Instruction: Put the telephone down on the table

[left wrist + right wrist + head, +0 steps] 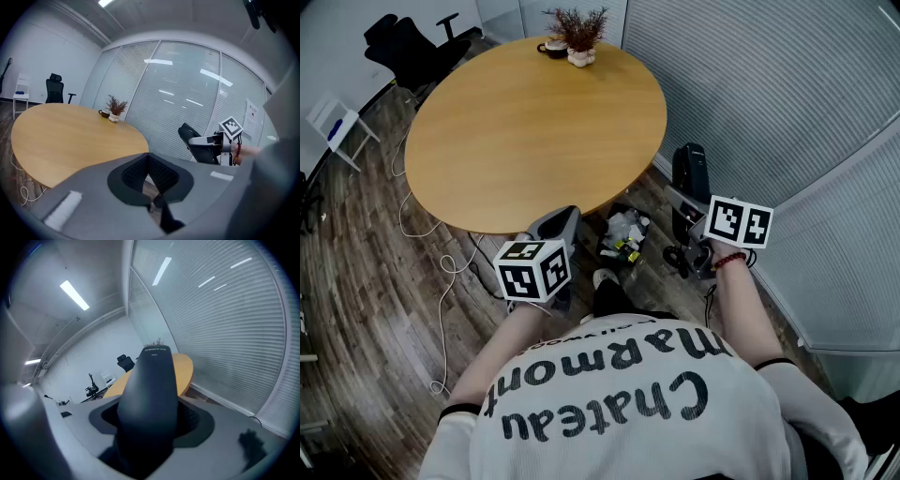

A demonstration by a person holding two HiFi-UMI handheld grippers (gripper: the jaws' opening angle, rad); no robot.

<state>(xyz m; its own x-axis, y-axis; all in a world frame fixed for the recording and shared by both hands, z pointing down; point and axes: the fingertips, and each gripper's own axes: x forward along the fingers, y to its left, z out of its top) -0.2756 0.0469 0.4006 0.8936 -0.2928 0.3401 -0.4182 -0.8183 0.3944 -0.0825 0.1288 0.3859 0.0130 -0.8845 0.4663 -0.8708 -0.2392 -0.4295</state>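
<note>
Cool even light, ceiling strip lights (75, 295) glaring, dark fisheye corners, soft foreground

An oval tan wooden surface (534, 131) stands on a dark wood-plank floor (356, 281); grey slatted blinds (769, 84) line the wall, with a black swivel chair (408, 47) beyond.

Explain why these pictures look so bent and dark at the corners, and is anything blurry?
Head view: evenly lit and sharp, the table mildly bowed. Left gripper view: a wide lens curves the glass wall and blackens the corners; bright streaks glare on the glass. Right gripper view: same dark frame; the telephone, close to the lens, is dark and soft.
</note>
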